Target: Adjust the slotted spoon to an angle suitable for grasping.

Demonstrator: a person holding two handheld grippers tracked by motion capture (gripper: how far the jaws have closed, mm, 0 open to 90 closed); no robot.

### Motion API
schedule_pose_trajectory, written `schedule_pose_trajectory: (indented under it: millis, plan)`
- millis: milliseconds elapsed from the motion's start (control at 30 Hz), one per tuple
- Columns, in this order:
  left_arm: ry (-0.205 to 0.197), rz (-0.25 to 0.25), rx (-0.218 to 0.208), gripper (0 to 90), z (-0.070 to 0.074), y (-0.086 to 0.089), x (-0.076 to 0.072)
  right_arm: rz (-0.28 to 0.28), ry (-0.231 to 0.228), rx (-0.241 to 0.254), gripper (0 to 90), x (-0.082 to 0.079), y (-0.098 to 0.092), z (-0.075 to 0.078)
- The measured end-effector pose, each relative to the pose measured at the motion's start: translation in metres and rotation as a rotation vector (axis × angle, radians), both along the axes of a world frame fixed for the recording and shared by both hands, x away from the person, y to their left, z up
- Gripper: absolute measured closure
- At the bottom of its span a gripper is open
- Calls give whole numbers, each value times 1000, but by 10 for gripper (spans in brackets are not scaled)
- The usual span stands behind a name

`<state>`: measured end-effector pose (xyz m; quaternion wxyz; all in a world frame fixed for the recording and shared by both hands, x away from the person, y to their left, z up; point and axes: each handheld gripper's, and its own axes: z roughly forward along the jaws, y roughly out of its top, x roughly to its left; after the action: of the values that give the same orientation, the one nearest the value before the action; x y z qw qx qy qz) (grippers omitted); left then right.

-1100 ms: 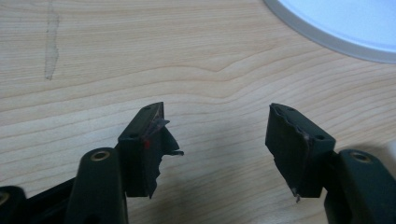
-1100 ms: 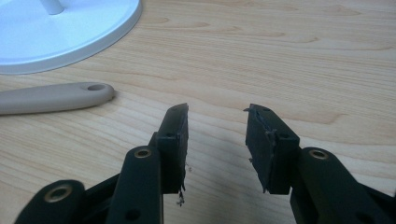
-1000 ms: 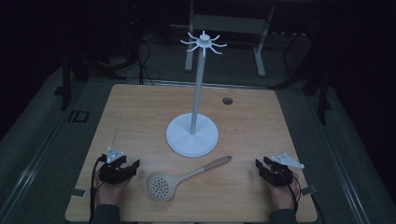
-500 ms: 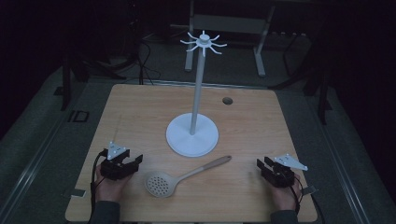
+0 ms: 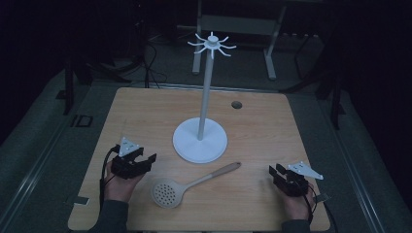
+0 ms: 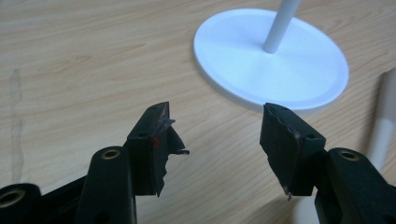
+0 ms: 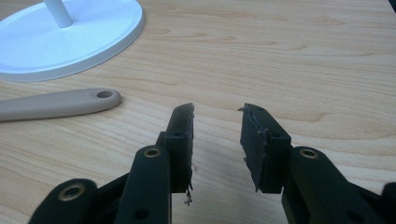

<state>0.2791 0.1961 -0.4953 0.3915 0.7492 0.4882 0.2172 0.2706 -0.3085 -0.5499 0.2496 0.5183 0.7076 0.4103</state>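
Note:
A beige slotted spoon (image 5: 194, 183) lies on the wooden table (image 5: 145, 116), head toward the person, handle (image 7: 60, 102) pointing at the white stand (image 5: 200, 141). The stand has a round base (image 6: 280, 70), a tall pole and hook arms on top. My left gripper (image 5: 148, 160) hovers left of the spoon's head, open; its jaws (image 6: 215, 112) have just been closing a little with nothing between them. My right gripper (image 5: 274, 171) rests at the table's front right, right of the handle's end. Its jaws (image 7: 217, 109) have just been closing; a narrower gap remains, with nothing in it.
A small dark hole (image 5: 236, 104) sits in the tabletop behind the stand on the right. Dark floor, cables and a metal frame surround the table. The spoon handle (image 6: 385, 126) lies just right of my left gripper's jaws.
My left gripper has lifted and drifted a little away from the front edge. The right gripper has stayed in place.

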Motion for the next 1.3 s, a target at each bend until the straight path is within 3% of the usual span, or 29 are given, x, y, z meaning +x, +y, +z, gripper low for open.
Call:
schedule_pose_trajectory:
  millis: [600,933,1300]
  plan:
    - [5,-132,20,464,20,-31,14,-22,8,16,618,2,-5,-4]
    - [-1,-202,69,465,29,-52,19,-35,16,18,613,2,-8,-5]
    - [12,-245,101,470,34,-70,25,-47,19,25,612,5,-10,-6]
